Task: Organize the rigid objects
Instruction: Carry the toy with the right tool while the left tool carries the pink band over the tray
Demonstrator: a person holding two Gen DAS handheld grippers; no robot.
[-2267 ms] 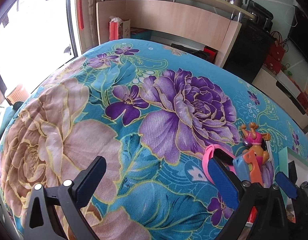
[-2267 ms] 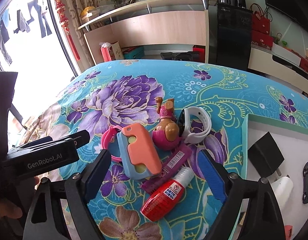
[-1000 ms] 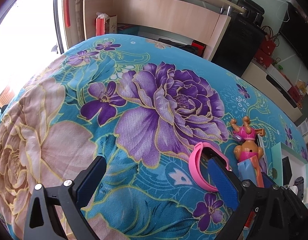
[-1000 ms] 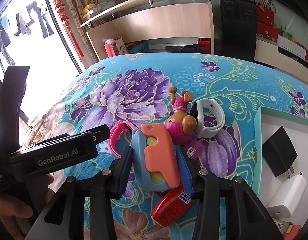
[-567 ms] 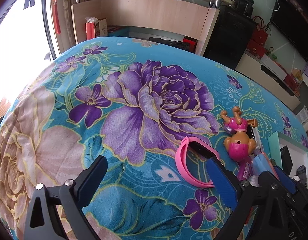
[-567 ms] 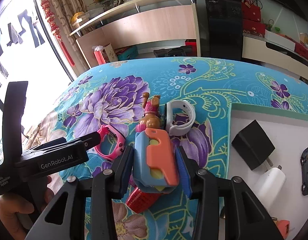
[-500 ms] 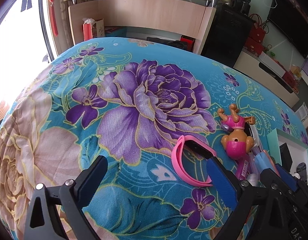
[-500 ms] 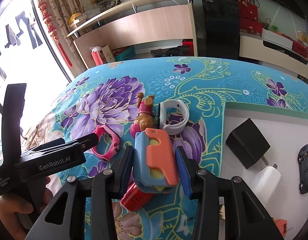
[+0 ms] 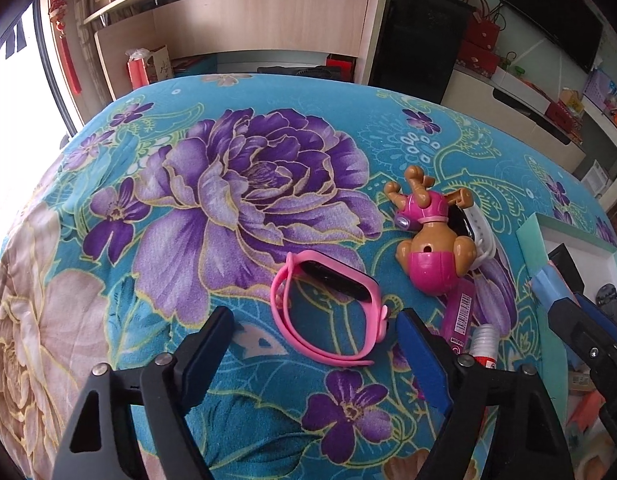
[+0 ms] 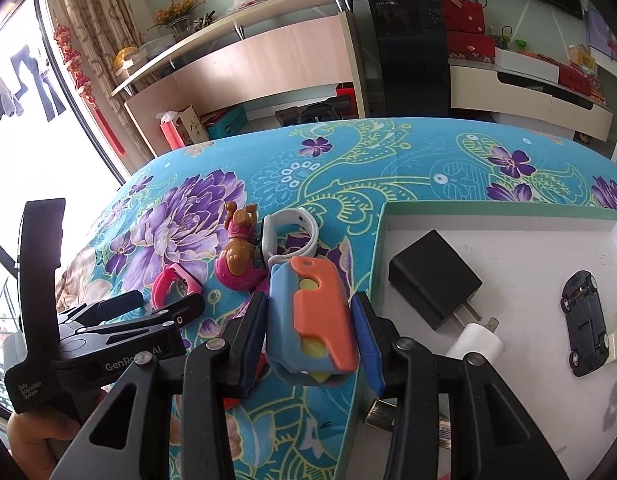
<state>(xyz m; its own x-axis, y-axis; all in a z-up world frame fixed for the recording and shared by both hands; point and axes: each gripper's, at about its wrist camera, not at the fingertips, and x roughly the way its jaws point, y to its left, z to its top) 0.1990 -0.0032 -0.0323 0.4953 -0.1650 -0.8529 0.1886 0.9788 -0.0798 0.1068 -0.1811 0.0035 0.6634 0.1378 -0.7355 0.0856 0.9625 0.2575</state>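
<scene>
A pink watch (image 9: 328,308) lies on the flowered blue cloth (image 9: 188,208). My left gripper (image 9: 316,346) hangs over its near half; the jaws are closing, one on each side of the band, and the pads do not press it. My right gripper (image 10: 308,306) is shut on a blue and orange toy (image 10: 312,320), held above the cloth at the left rim of the tray (image 10: 382,260). From the right wrist, the left gripper (image 10: 156,308) sits by the pink watch (image 10: 176,284), a hand beneath it.
A pink and brown pup figure (image 9: 428,248), a white watch (image 9: 482,232), a purple barcoded tube (image 9: 462,316) and a red-capped bottle (image 9: 484,344) lie together. The tray holds a black charger (image 10: 432,284), a white charger (image 10: 474,344) and a dark toy car (image 10: 584,324).
My left gripper has slid right until the pink watch lies between its jaws, which have narrowed. The right gripper has carried the blue and orange toy right, up to the tray's rim.
</scene>
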